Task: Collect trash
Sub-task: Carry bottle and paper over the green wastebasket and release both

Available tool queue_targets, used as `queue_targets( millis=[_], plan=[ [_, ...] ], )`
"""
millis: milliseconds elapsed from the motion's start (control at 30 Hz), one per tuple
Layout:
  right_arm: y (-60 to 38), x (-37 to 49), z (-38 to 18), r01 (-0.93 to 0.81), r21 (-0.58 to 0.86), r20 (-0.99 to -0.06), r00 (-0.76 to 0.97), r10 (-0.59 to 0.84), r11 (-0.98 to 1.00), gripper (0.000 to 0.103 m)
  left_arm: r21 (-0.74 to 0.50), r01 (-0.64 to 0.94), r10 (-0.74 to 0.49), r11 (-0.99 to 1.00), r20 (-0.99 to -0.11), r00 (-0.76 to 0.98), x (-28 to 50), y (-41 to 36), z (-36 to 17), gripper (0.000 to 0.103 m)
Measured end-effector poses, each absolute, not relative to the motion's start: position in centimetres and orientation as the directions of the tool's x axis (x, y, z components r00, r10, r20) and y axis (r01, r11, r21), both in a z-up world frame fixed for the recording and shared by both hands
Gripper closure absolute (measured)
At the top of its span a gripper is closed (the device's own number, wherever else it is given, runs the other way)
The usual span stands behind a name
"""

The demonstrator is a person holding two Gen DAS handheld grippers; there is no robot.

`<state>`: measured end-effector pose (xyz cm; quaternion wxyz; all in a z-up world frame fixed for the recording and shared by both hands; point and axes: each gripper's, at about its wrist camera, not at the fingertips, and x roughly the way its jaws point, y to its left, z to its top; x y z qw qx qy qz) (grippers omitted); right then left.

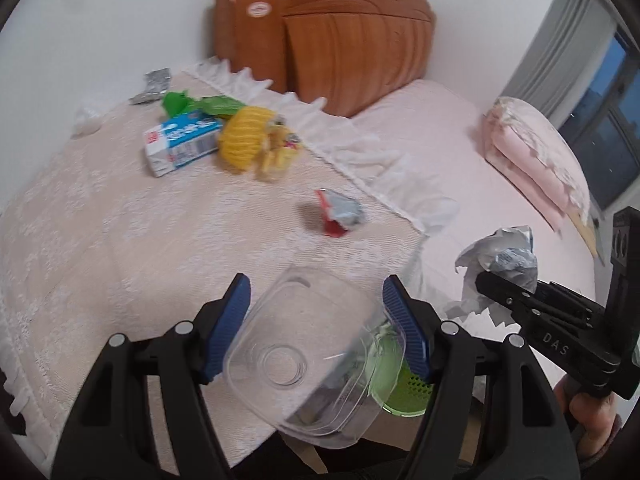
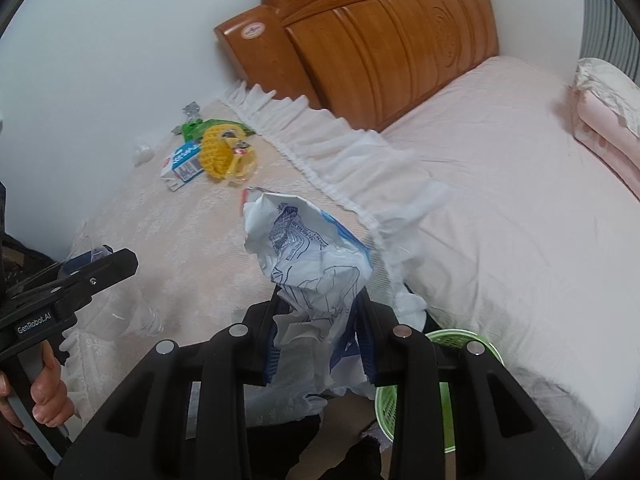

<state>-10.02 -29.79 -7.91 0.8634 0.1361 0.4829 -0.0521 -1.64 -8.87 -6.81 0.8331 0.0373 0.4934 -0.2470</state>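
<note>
My left gripper is shut on a clear plastic container, held tilted over the near corner of the lace-covered table. My right gripper is shut on a crumpled white and blue wrapper; the wrapper also shows at the right of the left wrist view. A green waste basket stands on the floor below both grippers and shows behind the container. On the table lie a red and silver wrapper, a blue and white carton, a yellow mesh bag and green wrappers.
A bed with a pink cover lies to the right, with a wooden headboard at the wall. A folded pink quilt sits on the bed. A silver wrapper and a white scrap lie at the table's far edge.
</note>
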Motion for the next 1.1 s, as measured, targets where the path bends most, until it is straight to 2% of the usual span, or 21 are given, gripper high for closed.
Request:
queue_targets(
  millis=[200, 367, 633, 700, 800, 1100],
  plan=[
    [-35.2, -16.1, -8.7, 0.37, 0.111, -0.868, 0.489, -0.091, 0.922, 0.071, -0.17, 0.684, -0.446, 0.709, -0.86, 0.248, -5.6, -18.4, -8.4, 0.037],
    [-39.5, -20.5, -9.9, 0.483, 0.036, -0.888, 0.418, -0.194, 0.875, 0.071, -0.197, 0.792, -0.474, 0.578, -0.871, 0.13, -8.5, -25.2, -10.4, 0.037],
    [-43.8, -24.5, -11.3, 0.564, 0.042, -0.895, 0.387, -0.22, 0.825, 0.071, -0.239, 0.788, -0.431, 0.567, -0.902, 0.037, -10.3, -29.2, -13.4, 0.035],
    [-44.2, -24.8, -11.5, 0.565, 0.048, -0.896, 0.389, -0.214, 0.824, 0.071, -0.252, 0.778, -0.431, 0.575, -0.902, 0.027, -10.3, -29.3, -13.5, 0.028],
    [-44.3, -24.7, -11.8, 0.556, 0.055, -0.899, 0.389, -0.202, 0.829, 0.071, -0.258, 0.772, -0.447, 0.581, -0.894, 0.038, -10.3, -28.7, -13.2, 0.021],
    [-43.1, -23.4, -13.3, 0.51, 0.062, -0.92, 0.364, -0.149, 0.858, 0.069, -0.216, 0.752, -0.493, 0.622, -0.855, 0.162, -9.7, -26.5, -10.1, 0.01]
  ],
)
